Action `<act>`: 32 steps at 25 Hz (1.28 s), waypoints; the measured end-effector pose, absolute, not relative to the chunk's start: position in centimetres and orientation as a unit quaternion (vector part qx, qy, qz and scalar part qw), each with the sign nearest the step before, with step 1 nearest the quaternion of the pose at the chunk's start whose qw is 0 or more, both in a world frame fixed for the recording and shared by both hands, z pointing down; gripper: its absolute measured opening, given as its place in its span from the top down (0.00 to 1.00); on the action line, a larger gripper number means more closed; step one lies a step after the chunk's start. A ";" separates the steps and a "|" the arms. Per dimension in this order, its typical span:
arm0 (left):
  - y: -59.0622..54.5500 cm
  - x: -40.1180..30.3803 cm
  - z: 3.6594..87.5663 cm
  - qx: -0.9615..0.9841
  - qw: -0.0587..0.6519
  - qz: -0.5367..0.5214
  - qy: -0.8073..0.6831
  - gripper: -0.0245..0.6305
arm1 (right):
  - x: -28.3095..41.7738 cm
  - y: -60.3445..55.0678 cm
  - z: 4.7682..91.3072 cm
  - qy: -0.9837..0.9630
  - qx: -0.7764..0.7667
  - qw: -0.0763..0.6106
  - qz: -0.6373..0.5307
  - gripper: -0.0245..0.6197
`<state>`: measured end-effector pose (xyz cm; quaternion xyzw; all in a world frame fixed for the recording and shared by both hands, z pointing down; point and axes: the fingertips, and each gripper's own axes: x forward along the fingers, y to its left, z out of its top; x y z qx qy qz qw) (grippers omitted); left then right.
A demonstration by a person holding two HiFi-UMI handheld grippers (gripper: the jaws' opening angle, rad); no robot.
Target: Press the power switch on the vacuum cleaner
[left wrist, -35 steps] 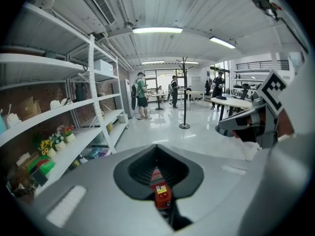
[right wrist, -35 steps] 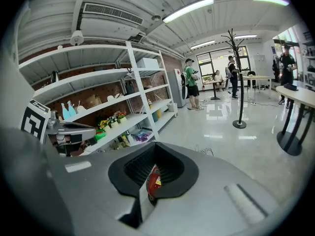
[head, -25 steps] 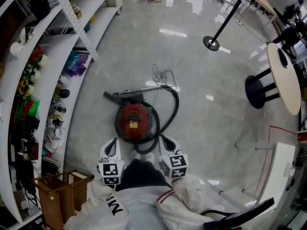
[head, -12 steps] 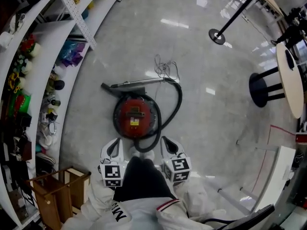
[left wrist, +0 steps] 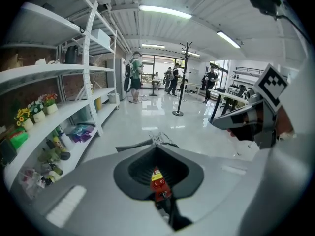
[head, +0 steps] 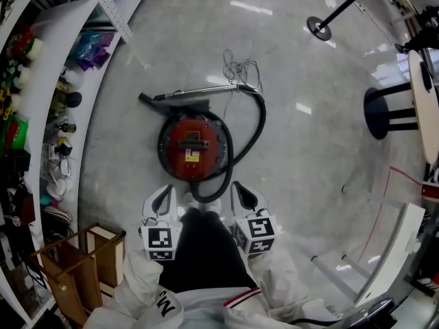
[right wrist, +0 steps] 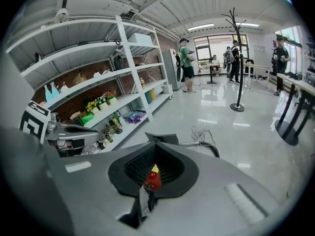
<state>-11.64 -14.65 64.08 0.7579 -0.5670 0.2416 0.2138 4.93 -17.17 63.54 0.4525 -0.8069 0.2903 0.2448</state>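
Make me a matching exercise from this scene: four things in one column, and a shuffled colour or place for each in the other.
Things
1. vacuum cleaner
2. hose
3. wooden box
4. power cord

Descriptions
A. thin, tangled on the floor, farthest away
B. brown, at the head view's lower left
C. red and round, middle of the floor
D. black, looping round the red body

Pairs: 1-C, 2-D, 3-B, 4-A

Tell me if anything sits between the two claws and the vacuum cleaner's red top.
Only its own black hose: the loop curls round the near edge of the vacuum cleaner, between the left claw and the right claw. Nothing else visible stands in the way.
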 end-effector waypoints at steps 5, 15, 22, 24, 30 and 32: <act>-15.6 -11.3 65.6 0.762 0.214 0.241 -0.562 0.96 | 4.2 -17.4 65.3 -0.805 0.450 0.248 0.295 0.96; -16.0 -10.8 68.3 0.764 0.225 0.243 -0.554 0.96 | 2.9 -17.4 68.5 -0.807 0.439 0.260 0.298 0.96; -16.3 -11.1 70.0 0.763 0.227 0.248 -0.552 0.96 | 2.2 -18.1 70.5 -0.805 0.436 0.267 0.301 0.96; -16.4 -11.3 70.3 0.762 0.230 0.249 -0.552 0.96 | 2.0 -18.4 70.9 -0.805 0.434 0.270 0.300 0.96; -16.9 -11.2 71.2 0.761 0.235 0.252 -0.550 0.96 | 1.4 -18.6 72.4 -0.808 0.422 0.282 0.298 0.96; -16.9 -11.2 71.4 0.761 0.238 0.253 -0.547 0.96 | 1.4 -18.5 73.1 -0.807 0.419 0.289 0.300 0.96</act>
